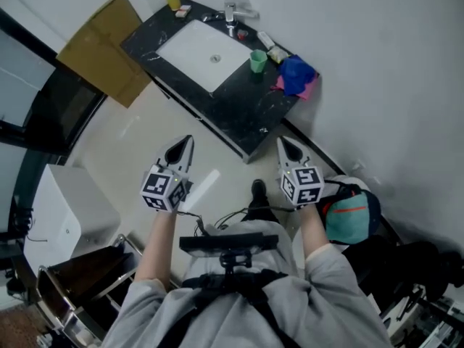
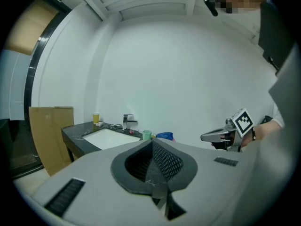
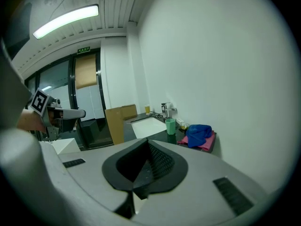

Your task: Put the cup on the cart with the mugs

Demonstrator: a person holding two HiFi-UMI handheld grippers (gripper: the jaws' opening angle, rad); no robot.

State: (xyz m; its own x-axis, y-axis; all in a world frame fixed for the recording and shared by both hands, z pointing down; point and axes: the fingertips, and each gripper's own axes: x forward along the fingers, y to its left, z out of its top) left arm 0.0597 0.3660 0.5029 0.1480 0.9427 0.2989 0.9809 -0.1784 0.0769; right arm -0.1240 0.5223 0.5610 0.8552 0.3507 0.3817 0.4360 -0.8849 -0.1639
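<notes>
A green cup [image 1: 257, 61] stands upright on the black counter [image 1: 239, 107], just right of the white sink [image 1: 203, 53]. It also shows in the left gripper view [image 2: 146, 134] and the right gripper view [image 3: 170, 126]. My left gripper [image 1: 186, 143] and right gripper [image 1: 283, 145] hover side by side over the floor in front of the counter, well short of the cup. Both point toward the counter. Each has its jaws shut with nothing between them, as the left gripper [image 2: 152, 147] and right gripper [image 3: 147, 150] show in their own views.
A blue cloth [image 1: 296, 73] on a pink one lies right of the cup. A faucet [image 1: 232, 11] and a yellow cup [image 1: 172, 0] stand at the counter's back. Cardboard [image 1: 105, 49] leans to its left. A white box [image 1: 69, 212] and a chrome-framed stand [image 1: 61, 296] are at lower left.
</notes>
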